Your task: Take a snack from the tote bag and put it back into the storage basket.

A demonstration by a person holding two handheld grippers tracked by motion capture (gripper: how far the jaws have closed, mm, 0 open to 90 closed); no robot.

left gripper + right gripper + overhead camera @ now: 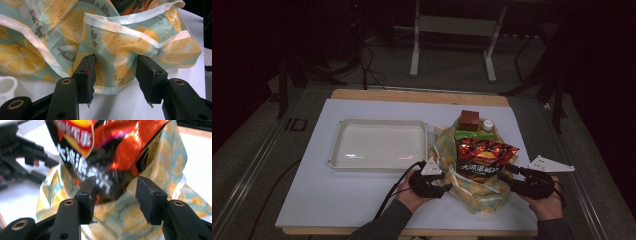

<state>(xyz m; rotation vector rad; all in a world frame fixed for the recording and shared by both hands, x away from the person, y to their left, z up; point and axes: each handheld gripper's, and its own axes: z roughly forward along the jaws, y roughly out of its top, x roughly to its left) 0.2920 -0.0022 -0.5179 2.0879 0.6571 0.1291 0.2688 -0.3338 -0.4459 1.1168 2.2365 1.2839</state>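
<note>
A lemon-print fabric bag [477, 197] lies on the white table cover, holding a red and black crisp packet [482, 157], a brown box [470, 120], a green packet [472, 135] and a white-capped bottle [488, 124]. My left gripper [446, 188] is at the bag's near left edge. In the left gripper view it [115, 58] stands open, with a fold of the fabric [120, 42] bulging between the tips. My right gripper [508, 178] is at the bag's right side. It [115, 181] is open, and the crisp packet's [112, 150] lower end hangs just beyond the tips, over the fabric [120, 220].
A white shallow tray [382, 121] sits left of the bag with nothing in it; its corner [7, 85] is close to my left gripper. The table cover [337, 200] has bare room at the near left. Metal stand legs [414, 55] are on the floor beyond the table.
</note>
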